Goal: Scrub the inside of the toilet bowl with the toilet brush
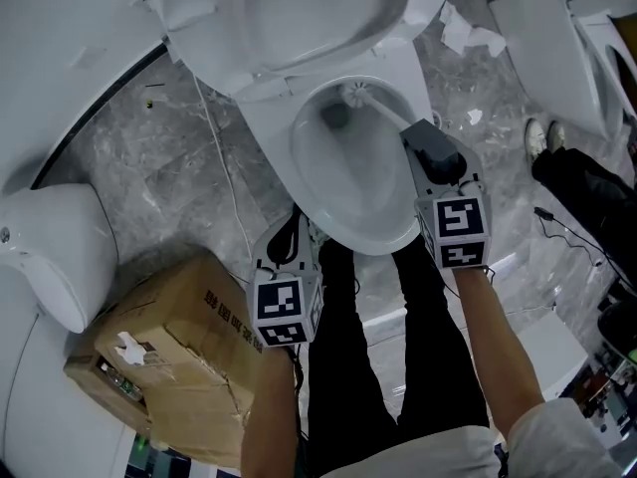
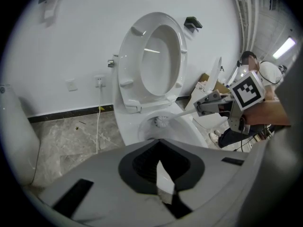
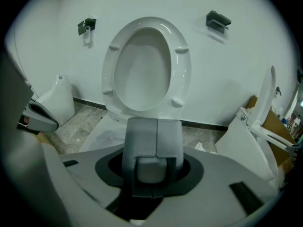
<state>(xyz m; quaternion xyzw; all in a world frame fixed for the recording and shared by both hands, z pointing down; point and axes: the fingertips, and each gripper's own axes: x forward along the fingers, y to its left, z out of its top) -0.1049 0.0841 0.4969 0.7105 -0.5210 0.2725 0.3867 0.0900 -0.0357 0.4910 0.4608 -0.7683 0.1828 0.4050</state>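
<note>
The white toilet bowl stands open below me, its seat and lid tipped up against the wall. My right gripper is over the bowl's right rim, shut on the white handle of the toilet brush. The bristle head sits inside the bowl at its far end, near the drain. In the left gripper view the brush head and the right gripper show above the bowl. My left gripper hangs by the bowl's front left, holding nothing, its jaws drawn together. The right gripper's grey jaws meet and hide the handle.
A torn cardboard box lies on the marble floor at front left, beside a white fixture. Another toilet stands at the right, with crumpled paper and another person's shoe nearby. A thin cable runs along the floor.
</note>
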